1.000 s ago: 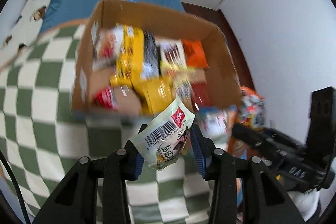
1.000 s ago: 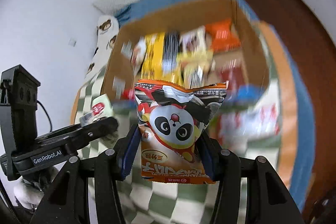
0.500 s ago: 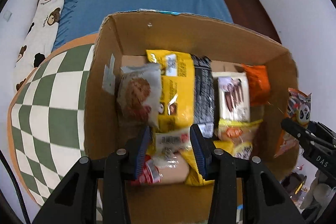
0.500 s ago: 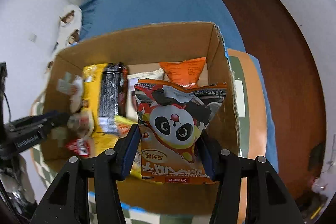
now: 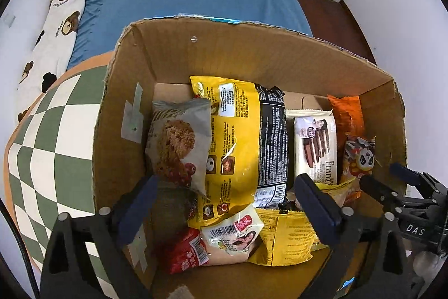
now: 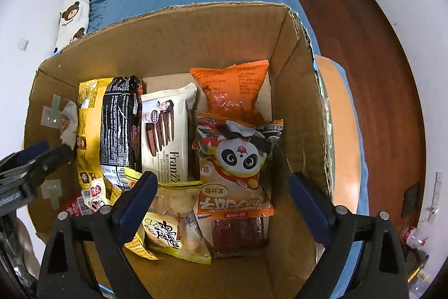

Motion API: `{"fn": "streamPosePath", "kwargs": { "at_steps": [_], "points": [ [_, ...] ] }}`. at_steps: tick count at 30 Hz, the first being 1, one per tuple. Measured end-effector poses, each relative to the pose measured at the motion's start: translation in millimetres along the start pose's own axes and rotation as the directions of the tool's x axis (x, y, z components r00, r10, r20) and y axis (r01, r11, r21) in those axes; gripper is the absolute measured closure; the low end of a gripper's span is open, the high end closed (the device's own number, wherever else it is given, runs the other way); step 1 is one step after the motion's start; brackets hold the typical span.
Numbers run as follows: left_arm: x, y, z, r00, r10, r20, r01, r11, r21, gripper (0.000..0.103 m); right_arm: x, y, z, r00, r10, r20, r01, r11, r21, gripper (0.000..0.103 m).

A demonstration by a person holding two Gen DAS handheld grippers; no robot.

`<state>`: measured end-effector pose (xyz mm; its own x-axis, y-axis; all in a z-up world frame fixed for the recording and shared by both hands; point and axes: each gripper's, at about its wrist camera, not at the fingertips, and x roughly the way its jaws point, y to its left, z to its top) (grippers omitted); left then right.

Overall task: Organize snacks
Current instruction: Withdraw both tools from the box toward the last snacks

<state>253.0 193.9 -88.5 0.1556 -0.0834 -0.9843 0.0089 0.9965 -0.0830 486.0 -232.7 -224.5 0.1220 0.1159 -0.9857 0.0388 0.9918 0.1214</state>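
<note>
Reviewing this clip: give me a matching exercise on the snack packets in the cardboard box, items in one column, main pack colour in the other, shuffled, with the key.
Items:
1. panda packet
2. Franzz wafer pack
3. noodle pack
4. cookie packet

Colours:
A. grey
B. black
C. orange
D. cream white

Pairs: 1-C, 2-D, 3-B, 4-A. All lie inside the cardboard box.

"Franzz" reads on the cream biscuit pack [image 6: 163,131]; "DAS" stands on the black gripper body [image 5: 414,229] at lower right.
</note>
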Motion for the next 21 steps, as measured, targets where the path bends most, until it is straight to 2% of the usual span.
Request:
{"fn": "streamPosePath", "kwargs": {
  "at_steps": [3,13,21],
  "points": [
    [-4.8,-1.9,-5.4,1.000,-0.005,0.018,0.005,1.000,0.000,0.002,-3.3,2.4,-6.5,1.000,-0.009,0.011,0.009,1.000,-0.003,0.004],
    [-39.0,-10.6,-35.1,0.990,0.060,0.125,-0.062,0.998,0.007,0.002,-34.0,13.1,-34.8,0.994,-0.050,0.093,0.053,0.998,-0.029,0.001],
    [-70.9,-7.8,-67.9,0.976,0.069,0.204,-0.067,0.998,-0.019,0.002,-73.7,19.9,-64.7,0.982,-0.012,0.188,0.016,1.000,-0.019,0.001]
  ]
}}
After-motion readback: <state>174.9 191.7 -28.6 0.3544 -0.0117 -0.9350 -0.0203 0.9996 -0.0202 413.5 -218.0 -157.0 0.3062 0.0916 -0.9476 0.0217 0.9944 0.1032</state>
